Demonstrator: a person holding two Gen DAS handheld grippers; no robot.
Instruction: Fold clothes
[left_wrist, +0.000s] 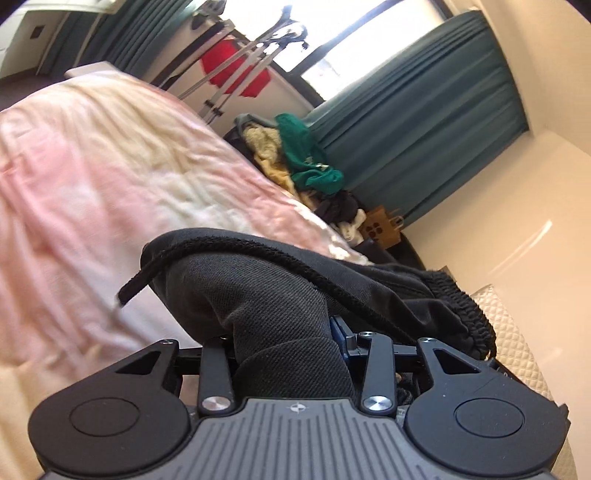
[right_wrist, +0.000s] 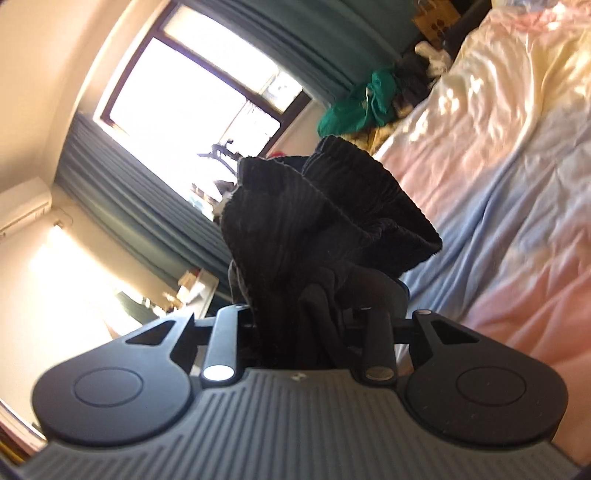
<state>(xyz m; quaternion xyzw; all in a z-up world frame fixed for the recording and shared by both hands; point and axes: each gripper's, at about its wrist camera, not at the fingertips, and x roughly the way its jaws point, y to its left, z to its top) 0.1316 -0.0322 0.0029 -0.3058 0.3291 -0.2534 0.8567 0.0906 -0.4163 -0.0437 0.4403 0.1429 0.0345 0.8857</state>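
Observation:
A black garment (left_wrist: 266, 291) with a ribbed hem and a loose drawstring is bunched up in my left gripper (left_wrist: 291, 332), which is shut on it; the cloth hides the fingertips. It hangs lifted above the pink and white quilt (left_wrist: 92, 177) of the bed. In the right wrist view another part of the black garment (right_wrist: 314, 221), with a ribbed cuff on top, stands up out of my right gripper (right_wrist: 317, 306). That gripper is shut on the fabric too, and its fingers are buried in the folds.
A pile of clothes topped by a green garment (left_wrist: 310, 155) lies beyond the bed's far edge, beside a brown paper bag (left_wrist: 384, 229). Teal curtains (left_wrist: 424, 122) frame a bright window. A metal drying rack (left_wrist: 229, 66) carries a red item. The quilt (right_wrist: 498, 184) fills the right side.

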